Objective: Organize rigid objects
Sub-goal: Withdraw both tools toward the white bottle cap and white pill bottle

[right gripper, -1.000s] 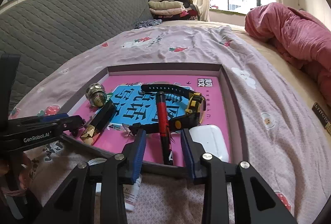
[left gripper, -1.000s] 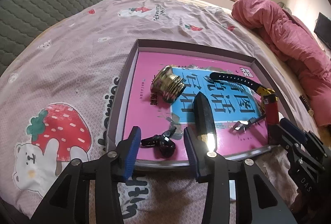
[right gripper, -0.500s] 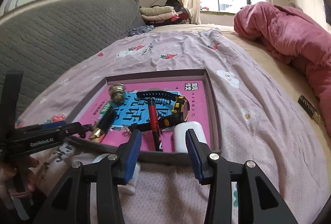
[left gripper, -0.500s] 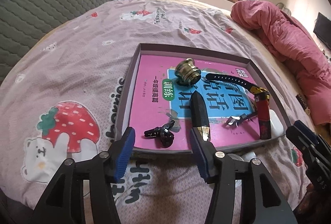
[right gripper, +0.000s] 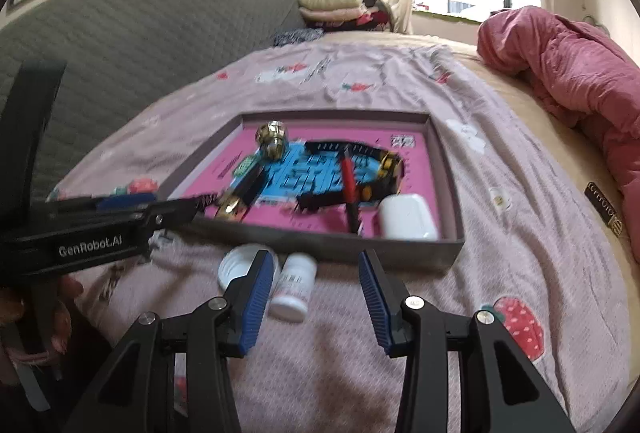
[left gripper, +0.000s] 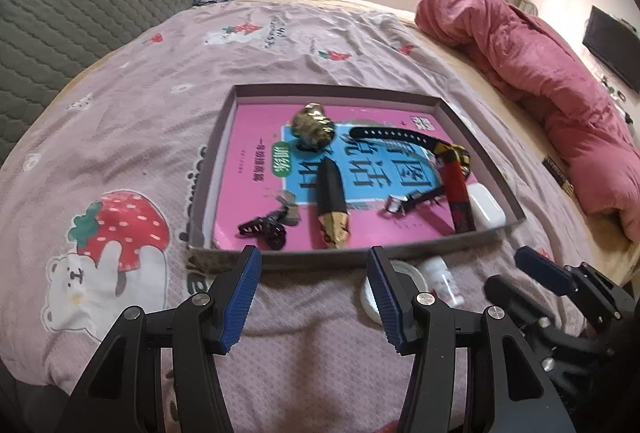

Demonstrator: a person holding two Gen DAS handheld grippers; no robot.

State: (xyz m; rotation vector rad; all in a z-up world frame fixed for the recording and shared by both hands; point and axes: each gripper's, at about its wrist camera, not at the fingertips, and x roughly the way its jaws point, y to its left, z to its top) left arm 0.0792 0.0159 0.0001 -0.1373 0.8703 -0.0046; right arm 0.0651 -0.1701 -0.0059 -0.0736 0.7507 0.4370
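On the bedspread [left gripper: 132, 105], a shallow grey tray [left gripper: 480, 149] lined with a pink-and-blue booklet [left gripper: 256, 169] holds the sorted items; in the right wrist view its contents are motion-blurred. Left gripper [left gripper: 314, 293] hangs wide open, empty, short of the tray's near wall; right gripper [right gripper: 316, 293] likewise stands wide and empty above the cloth. Hidden parts: the white round lid [right gripper: 234, 269] is partly covered by the right gripper's left finger, and in the left wrist view by the left gripper's right finger, which sits at 3 o'clock of the gap. Beside the lid lies a small white bottle [right gripper: 294, 285], label illegible, outside the tray. Inside the tray: brass threaded fitting [left gripper: 312, 127] toward 12 o'clock, black wristwatch [left gripper: 404, 135] at 1 o'clock, red-and-black pen [left gripper: 456, 193], white earbud case [left gripper: 486, 209] at the near right corner, black-and-gold tube [left gripper: 332, 201], black hair claw [left gripper: 266, 227], and a small metal clip [left gripper: 394, 205] too small to identify further. Pink quilt [left gripper: 540, 73] at 2 o'clock.
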